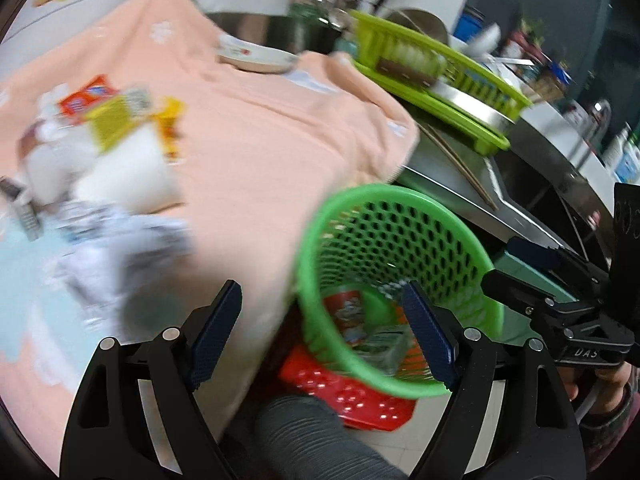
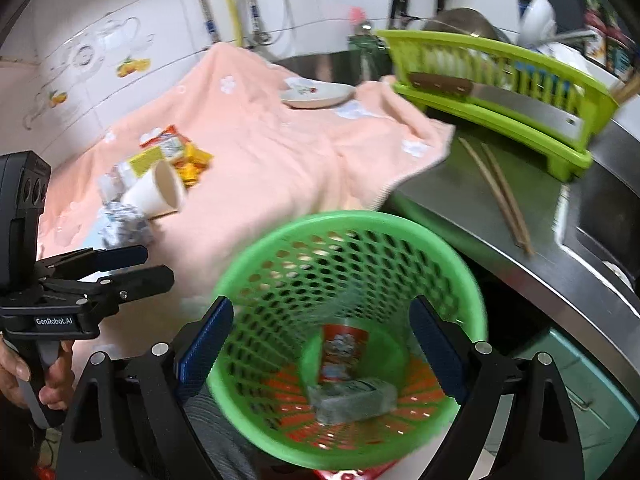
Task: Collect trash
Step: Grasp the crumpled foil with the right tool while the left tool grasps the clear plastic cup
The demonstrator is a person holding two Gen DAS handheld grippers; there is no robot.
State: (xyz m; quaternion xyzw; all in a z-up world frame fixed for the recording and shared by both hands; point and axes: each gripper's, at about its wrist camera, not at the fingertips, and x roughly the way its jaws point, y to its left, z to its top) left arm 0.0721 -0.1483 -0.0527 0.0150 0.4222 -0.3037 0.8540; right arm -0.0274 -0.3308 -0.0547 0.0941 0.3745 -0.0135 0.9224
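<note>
Both my left gripper (image 1: 320,336) and right gripper (image 2: 320,352) hang spread and empty over the green basket (image 2: 472,300), which already holds a red wrapper (image 2: 344,344) and a grey packet (image 2: 352,398). More trash, a paper cup (image 2: 160,192) and yellow wrappers (image 2: 192,160), waits beyond on the peach towel (image 2: 280,152), with the kitchen's steel counter (image 2: 520,264) and dish rack (image 2: 500,92) behind.

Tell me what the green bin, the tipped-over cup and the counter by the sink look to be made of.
Green bin: moulded plastic, slightly glossy, its wall pierced with a regular lattice of holes.
Cup: probably paper, matte white outside, cream inside, with a thin rolled rim.
Counter: looks like stainless steel, a grey brushed sheet with soft reflections and a folded front edge.
</note>
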